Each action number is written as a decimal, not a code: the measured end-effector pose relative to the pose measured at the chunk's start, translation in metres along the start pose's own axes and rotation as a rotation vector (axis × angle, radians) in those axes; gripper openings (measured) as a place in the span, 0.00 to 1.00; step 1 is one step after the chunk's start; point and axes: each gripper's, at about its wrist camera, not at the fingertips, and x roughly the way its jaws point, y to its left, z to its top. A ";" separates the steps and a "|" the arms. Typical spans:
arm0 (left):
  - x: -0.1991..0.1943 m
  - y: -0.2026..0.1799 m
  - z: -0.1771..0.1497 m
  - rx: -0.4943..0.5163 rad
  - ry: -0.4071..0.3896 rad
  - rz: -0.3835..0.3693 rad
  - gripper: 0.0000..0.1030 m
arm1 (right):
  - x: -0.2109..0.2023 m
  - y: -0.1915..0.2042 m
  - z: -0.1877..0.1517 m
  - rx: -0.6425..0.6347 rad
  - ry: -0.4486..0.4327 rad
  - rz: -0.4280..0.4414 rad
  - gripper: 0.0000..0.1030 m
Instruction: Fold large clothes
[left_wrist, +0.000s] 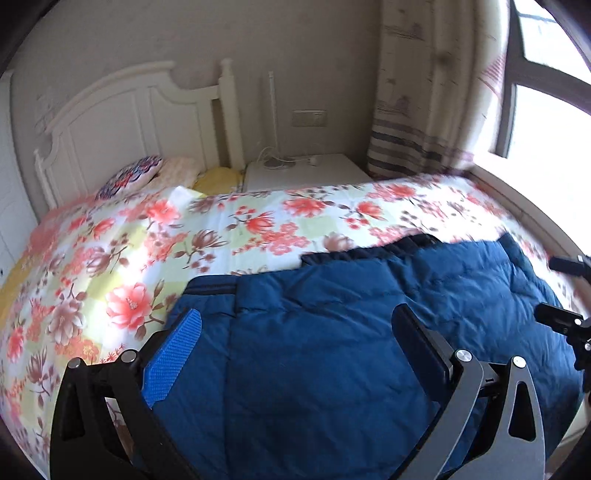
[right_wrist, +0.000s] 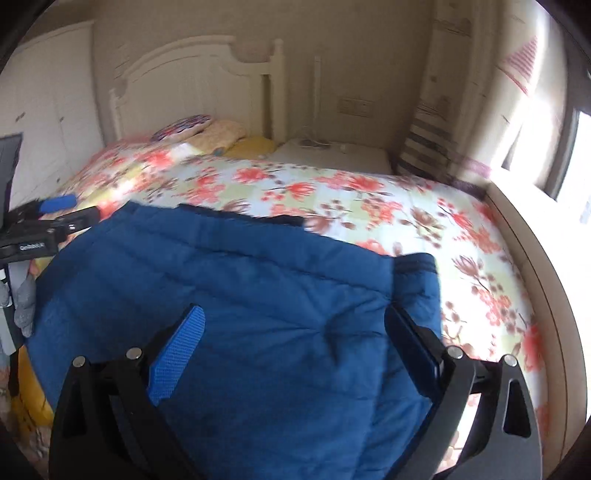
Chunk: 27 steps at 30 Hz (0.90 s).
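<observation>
A large dark blue padded jacket (left_wrist: 332, 332) lies spread on the floral bedspread (left_wrist: 221, 229); it also shows in the right wrist view (right_wrist: 240, 295). My left gripper (left_wrist: 299, 317) is open and empty, hovering above the jacket's left part. My right gripper (right_wrist: 295, 317) is open and empty above the jacket's right part, near a folded edge (right_wrist: 417, 280). The right gripper's fingers show at the right edge of the left wrist view (left_wrist: 565, 295). The left gripper shows at the left of the right wrist view (right_wrist: 55, 218).
A white headboard (left_wrist: 122, 122) and pillows (left_wrist: 129, 177) are at the bed's far end. A white nightstand (left_wrist: 306, 173) with a lamp stands beside it. A curtain (left_wrist: 424, 92) and window ledge (left_wrist: 535, 206) run along the right side.
</observation>
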 end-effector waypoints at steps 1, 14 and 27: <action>0.006 -0.017 -0.011 0.050 0.028 0.008 0.96 | 0.010 0.014 -0.003 -0.038 0.037 0.007 0.94; -0.001 0.041 -0.052 -0.115 0.045 0.034 0.96 | 0.002 -0.036 -0.027 0.121 0.043 -0.090 0.97; -0.020 0.079 -0.074 -0.237 0.042 0.129 0.96 | -0.025 -0.037 -0.045 0.128 -0.031 -0.097 0.97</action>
